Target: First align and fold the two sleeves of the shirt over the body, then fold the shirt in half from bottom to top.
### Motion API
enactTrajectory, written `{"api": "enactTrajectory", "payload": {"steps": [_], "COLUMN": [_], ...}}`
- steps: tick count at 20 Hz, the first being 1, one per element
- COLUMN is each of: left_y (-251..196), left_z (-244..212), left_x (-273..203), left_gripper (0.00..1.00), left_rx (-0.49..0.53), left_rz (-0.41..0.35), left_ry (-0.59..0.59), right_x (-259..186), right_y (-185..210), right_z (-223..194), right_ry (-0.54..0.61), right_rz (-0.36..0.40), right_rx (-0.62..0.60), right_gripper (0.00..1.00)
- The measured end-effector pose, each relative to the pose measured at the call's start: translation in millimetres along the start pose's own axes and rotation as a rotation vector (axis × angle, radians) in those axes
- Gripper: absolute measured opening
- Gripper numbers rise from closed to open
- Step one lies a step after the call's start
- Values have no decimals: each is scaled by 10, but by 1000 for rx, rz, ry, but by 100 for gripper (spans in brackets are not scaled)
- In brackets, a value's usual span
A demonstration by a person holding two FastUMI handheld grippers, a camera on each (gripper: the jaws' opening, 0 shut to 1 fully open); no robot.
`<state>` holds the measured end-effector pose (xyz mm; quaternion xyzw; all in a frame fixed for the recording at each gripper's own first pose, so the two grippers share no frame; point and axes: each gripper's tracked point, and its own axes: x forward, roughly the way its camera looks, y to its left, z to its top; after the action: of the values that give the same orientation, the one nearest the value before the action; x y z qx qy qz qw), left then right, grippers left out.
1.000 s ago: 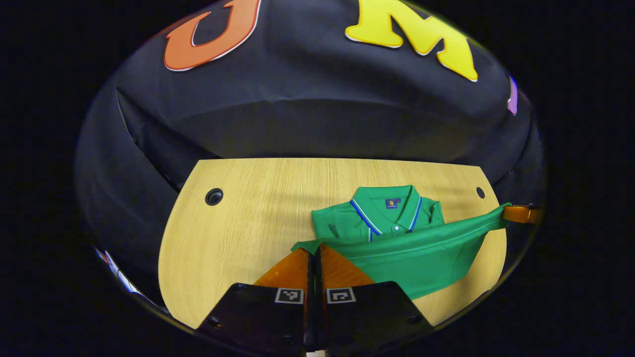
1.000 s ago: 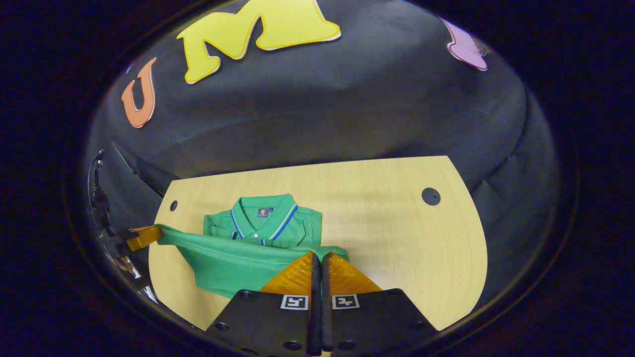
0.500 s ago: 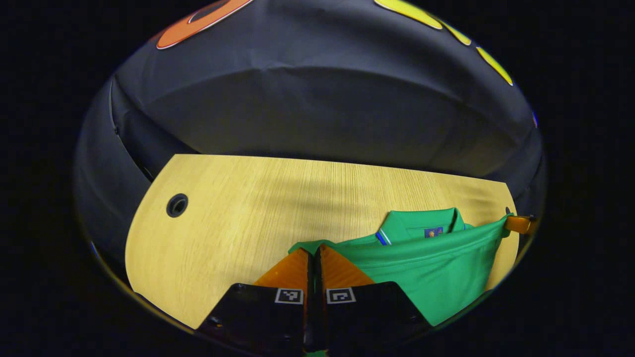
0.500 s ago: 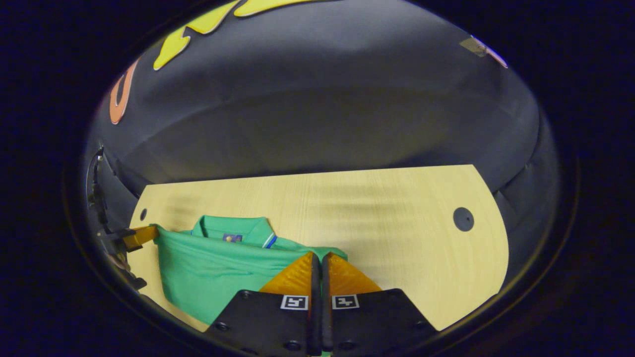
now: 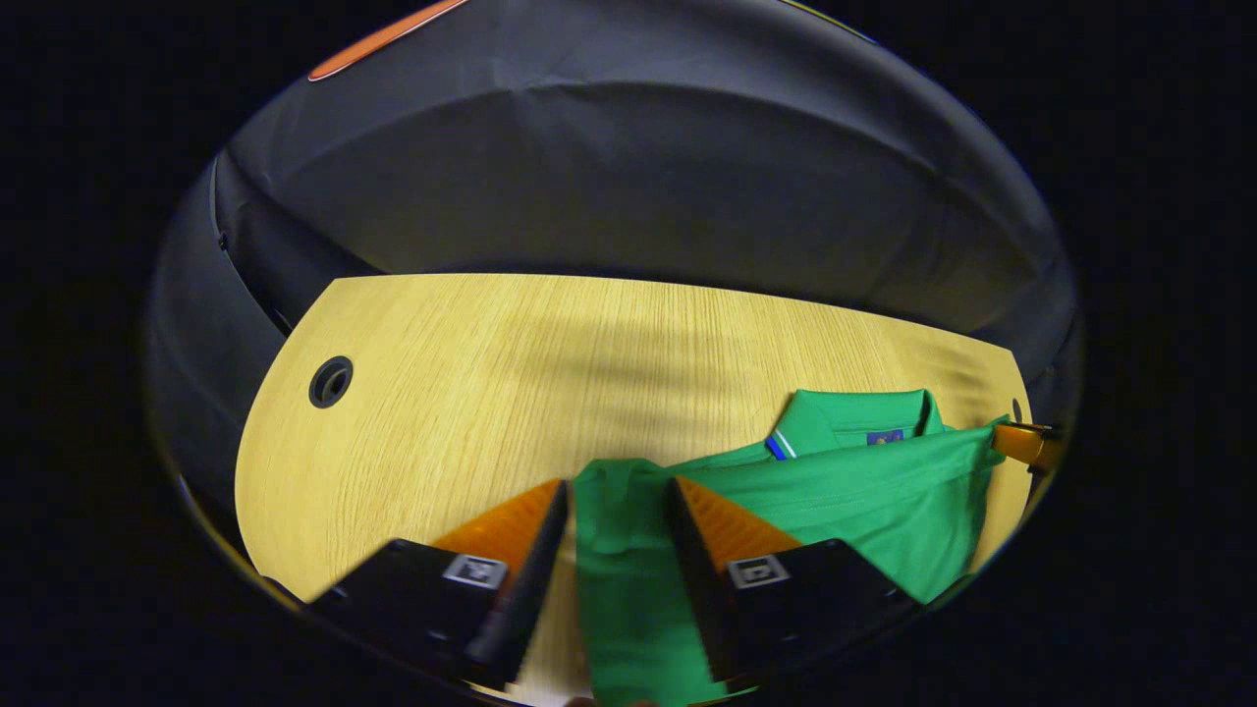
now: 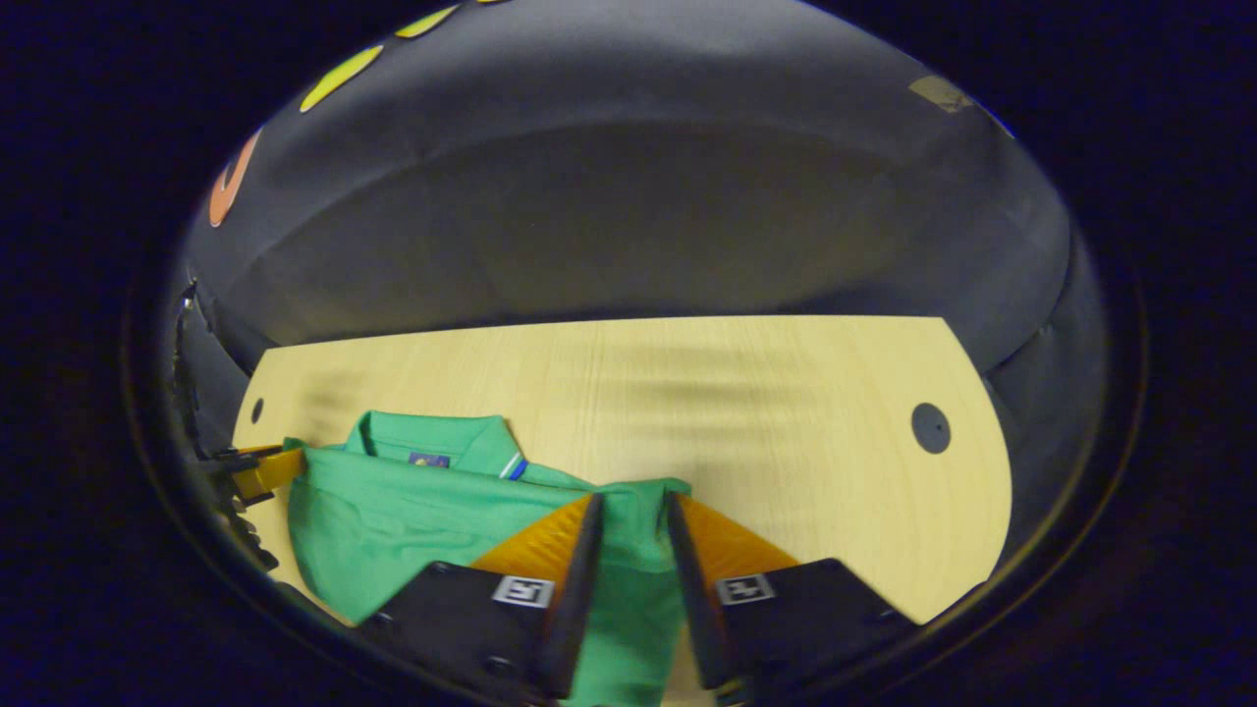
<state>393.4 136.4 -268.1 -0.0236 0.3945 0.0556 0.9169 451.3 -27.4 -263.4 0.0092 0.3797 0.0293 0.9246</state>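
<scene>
The green polo shirt [image 5: 864,491] lies on the wooden table [image 5: 491,373], its lower half folded up over the body so the hem sits just below the collar [image 5: 854,420]. My left gripper [image 5: 619,486] is open, and the left corner of the hem lies loose between its spread fingers. In the right gripper view the shirt [image 6: 412,501] sits at the lower left, collar [image 6: 432,442] showing above the hem. My right gripper [image 6: 633,499] is open too, the right hem corner slack between its fingers. Each gripper shows at the other view's edge: the right gripper [image 5: 1026,442] and the left gripper [image 6: 260,466].
The table has a round cable hole near each far corner [image 5: 331,381] [image 6: 929,427]. Bare wood [image 6: 786,412] stretches beyond the shirt to the back edge, where the black cloth wall rises.
Both grippers carried the hem forward to the collar and down, then opened. The fabric corners dropped loose between the fingers and the fold settled on the shirt.
</scene>
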Motion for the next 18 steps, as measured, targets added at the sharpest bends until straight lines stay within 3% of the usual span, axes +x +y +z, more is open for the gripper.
{"api": "enactTrajectory", "payload": {"steps": [1, 2, 3, 6, 8, 9, 12, 16, 18], "left_y": [-13, -3, -8, 3, 28, 41, 93, 175, 197], "left_z": [30, 48, 84, 266, 375, 404, 488, 517, 488], "left_x": [-37, -83, -163, -645, -1118, -1388, -2181, -3208, -3706], "left_gripper": [94, 100, 96, 97, 97, 100, 96, 96, 96], "left_rx": [-9, -28, -54, -92, -102, -102, -76, -31, -3], "left_rz": [-6, -2, -3, 1, 18, 18, 28, 17, -4], "left_ry": [-19, -39, -63, -170, -261, -304, -439, -600, -655], "right_x": [-49, -120, -214, -535, -867, -1052, -1767, -3044, -3705], "right_y": [30, 67, 62, -38, -4, 42, 199, 560, 715], "right_z": [31, 37, 62, 243, 406, 484, 592, 476, 329], "right_ry": [-15, -23, -35, -107, -172, -211, -319, -493, -604], "right_rz": [4, 18, 20, -13, 5, 23, 53, 64, 48], "right_rx": [12, 29, 38, 46, 44, 40, -4, -37, -76], "right_gripper": [57, 71, 77, 93, 99, 99, 94, 98, 94]}}
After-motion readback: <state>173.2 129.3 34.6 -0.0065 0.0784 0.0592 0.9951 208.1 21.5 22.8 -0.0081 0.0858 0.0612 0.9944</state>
